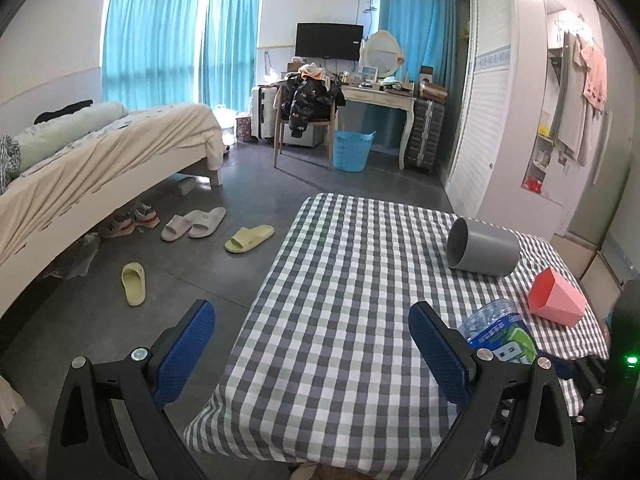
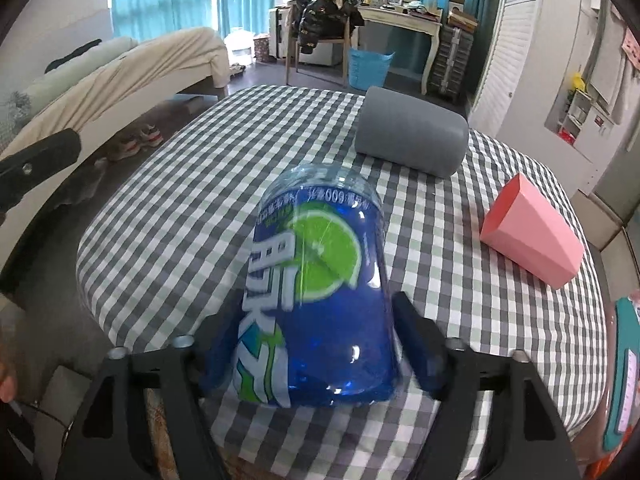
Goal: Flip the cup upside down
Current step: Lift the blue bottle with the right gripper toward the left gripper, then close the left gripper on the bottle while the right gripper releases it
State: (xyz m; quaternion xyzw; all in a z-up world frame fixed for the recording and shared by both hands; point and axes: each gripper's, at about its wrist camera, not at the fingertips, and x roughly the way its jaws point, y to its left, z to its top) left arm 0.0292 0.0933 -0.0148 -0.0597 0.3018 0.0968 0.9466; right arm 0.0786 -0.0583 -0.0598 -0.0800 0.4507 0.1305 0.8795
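The left gripper (image 1: 312, 344) hangs over the near left edge of the table (image 1: 332, 280), its blue-padded fingers (image 1: 188, 344) spread wide apart with nothing between them; one finger is past the table's left edge, over the floor, the other over the checked cloth. The cloth from that edge across to the middle is bare gingham, in grey, white and pale green.

Right of that, the right gripper (image 2: 316, 340) is clamped on a blue bottle (image 2: 320, 292), one finger against each flank. The label appears inverted in the right wrist view: a green lime slice, large white Chinese characters that I cannot make out, and a line of small print with "600" in it. In the left wrist view the same bottle (image 1: 500, 332) shows just beyond the left gripper's right finger.

Farther back and to the right, a grey cup (image 2: 412, 136) lies on its side, mouth facing left (image 1: 482, 248), near the table's far edge. Right again, a pink faceted cup (image 2: 532, 232) lies on its side close to the right edge (image 1: 556, 298), well apart from the grey one. Neither carries any writing. Checked cloth lies open between bottle and cups.
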